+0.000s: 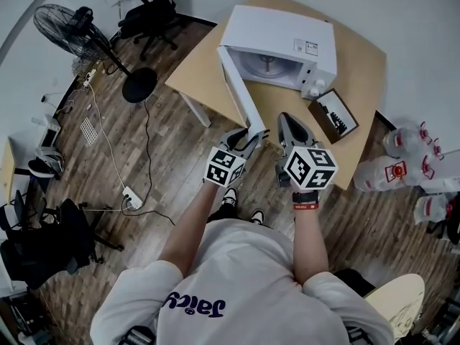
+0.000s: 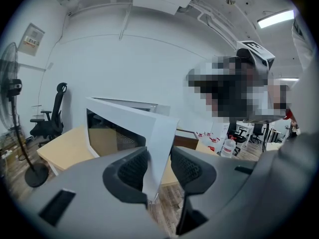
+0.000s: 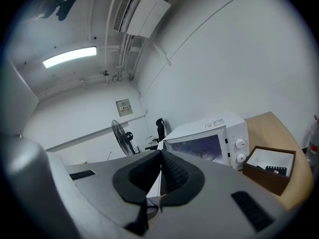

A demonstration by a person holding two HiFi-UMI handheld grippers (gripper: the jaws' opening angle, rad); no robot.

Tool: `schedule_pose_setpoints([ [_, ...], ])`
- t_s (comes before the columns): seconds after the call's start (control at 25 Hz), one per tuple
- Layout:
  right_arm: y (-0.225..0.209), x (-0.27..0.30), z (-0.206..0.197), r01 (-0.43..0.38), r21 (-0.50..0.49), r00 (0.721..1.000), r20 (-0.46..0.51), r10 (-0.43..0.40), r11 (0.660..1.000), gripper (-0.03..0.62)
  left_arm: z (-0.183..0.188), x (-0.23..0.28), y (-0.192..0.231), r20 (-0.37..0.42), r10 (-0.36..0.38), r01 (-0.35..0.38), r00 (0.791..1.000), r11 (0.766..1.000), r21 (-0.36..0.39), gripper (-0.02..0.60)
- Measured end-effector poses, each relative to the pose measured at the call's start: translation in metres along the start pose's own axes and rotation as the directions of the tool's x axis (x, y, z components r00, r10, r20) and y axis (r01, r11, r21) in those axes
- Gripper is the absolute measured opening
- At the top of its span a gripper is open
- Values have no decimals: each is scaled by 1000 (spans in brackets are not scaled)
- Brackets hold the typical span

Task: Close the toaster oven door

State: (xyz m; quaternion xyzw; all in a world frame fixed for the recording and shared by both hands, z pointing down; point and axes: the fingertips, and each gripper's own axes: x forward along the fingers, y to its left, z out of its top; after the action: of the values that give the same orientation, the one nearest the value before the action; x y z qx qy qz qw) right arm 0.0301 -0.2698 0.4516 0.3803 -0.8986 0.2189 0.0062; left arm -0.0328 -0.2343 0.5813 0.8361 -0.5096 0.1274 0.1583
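Head view first: the white toaster oven (image 1: 287,38) sits at the far side of the wooden table (image 1: 359,70), with its door (image 1: 241,95) swung wide open toward the near edge. The left gripper (image 1: 248,139) is right at the door's free edge and the right gripper (image 1: 291,124) is just to the right of it. Left gripper view: the jaws are spread with the door (image 2: 149,133) edge sitting between them, and there's a gap on the right pad's side. Right gripper view: the jaws are pressed together on nothing, with the oven (image 3: 214,138) and a brown box (image 3: 271,168) beyond.
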Motion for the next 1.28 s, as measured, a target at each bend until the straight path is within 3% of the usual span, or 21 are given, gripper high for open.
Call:
schedule_pose_setpoints([
  [1.28,-25,-10,9,85,6,996,25,-85,996,15,15,38,-17,-30,-28,30,999,999,36,149],
])
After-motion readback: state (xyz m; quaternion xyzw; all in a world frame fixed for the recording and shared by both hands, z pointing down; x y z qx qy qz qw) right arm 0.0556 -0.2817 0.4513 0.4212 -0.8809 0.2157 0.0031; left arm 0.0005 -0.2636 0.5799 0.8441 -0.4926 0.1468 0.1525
